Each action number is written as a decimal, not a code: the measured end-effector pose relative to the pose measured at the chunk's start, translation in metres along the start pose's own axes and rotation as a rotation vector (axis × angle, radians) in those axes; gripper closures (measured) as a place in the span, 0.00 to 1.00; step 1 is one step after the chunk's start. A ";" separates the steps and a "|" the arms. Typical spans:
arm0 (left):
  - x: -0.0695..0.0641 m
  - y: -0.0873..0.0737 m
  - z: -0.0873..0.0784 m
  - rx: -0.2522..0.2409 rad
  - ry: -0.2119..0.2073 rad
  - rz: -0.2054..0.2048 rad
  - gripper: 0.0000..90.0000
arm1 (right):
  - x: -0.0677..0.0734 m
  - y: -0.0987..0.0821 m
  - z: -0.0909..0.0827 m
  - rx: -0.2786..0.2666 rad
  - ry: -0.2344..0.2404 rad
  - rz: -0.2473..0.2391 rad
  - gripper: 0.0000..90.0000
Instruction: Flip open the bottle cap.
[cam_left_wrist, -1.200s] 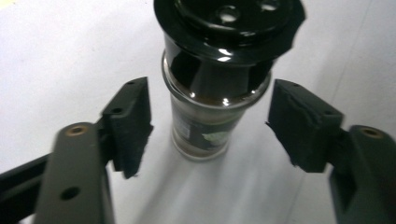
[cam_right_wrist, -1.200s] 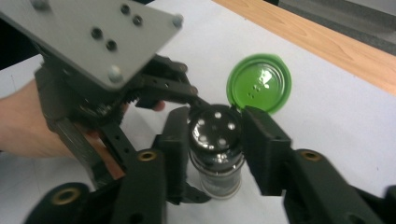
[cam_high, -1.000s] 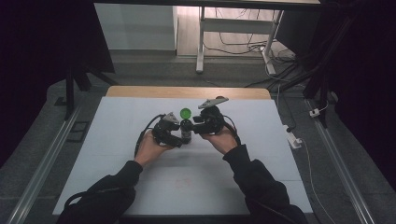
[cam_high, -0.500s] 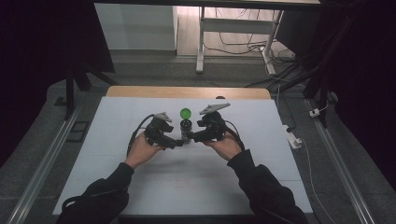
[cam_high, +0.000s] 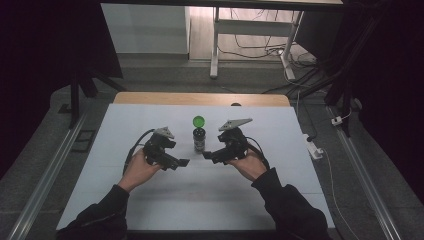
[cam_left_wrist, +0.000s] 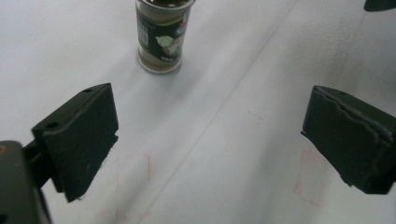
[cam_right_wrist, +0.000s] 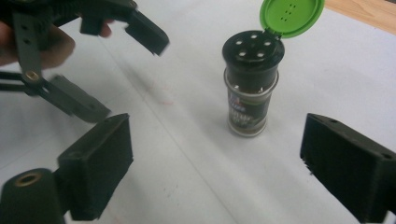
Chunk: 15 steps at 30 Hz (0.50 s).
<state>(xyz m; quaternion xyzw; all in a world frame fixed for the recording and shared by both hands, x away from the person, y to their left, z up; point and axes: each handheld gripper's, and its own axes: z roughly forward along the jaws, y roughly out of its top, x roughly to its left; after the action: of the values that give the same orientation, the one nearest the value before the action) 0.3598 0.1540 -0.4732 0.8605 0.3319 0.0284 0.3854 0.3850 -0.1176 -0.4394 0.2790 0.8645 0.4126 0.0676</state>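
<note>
High view: I see a small spice jar (cam_high: 199, 139) standing upright mid-surface (cam_high: 150, 200), green flip lid (cam_high: 199, 121) open, between my left gripper (cam_high: 181, 163) and right gripper (cam_high: 208, 155), touching neither.

Left gripper view: jaws have just been opening, wide, holding nothing.

Right gripper view: jaws likewise just opened, nothing held. The jar (cam_right_wrist: 251, 88) looks light, rigid, smooth, tippy; I'd grasp mid-body.

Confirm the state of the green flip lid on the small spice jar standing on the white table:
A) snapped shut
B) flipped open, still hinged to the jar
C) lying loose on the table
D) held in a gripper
B: the green flip lid stands up behind the small spice jar's black holed top, hinged at its rim.
</note>
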 end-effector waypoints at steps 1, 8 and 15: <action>-0.002 -0.002 -0.004 -0.006 0.003 0.000 0.04 | 0.001 -0.001 -0.002 -0.002 0.002 -0.006 0.08; -0.010 -0.019 -0.026 -0.035 0.005 -0.022 0.02 | 0.009 -0.014 -0.016 -0.005 0.011 -0.020 0.01; -0.018 -0.038 -0.047 -0.049 0.028 -0.035 0.01 | 0.015 -0.033 -0.031 0.005 -0.007 -0.030 0.00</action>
<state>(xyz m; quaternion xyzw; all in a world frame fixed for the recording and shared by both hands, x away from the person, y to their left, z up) 0.3109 0.1920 -0.4624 0.8444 0.3515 0.0419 0.4020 0.3479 -0.1474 -0.4427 0.2679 0.8693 0.4083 0.0762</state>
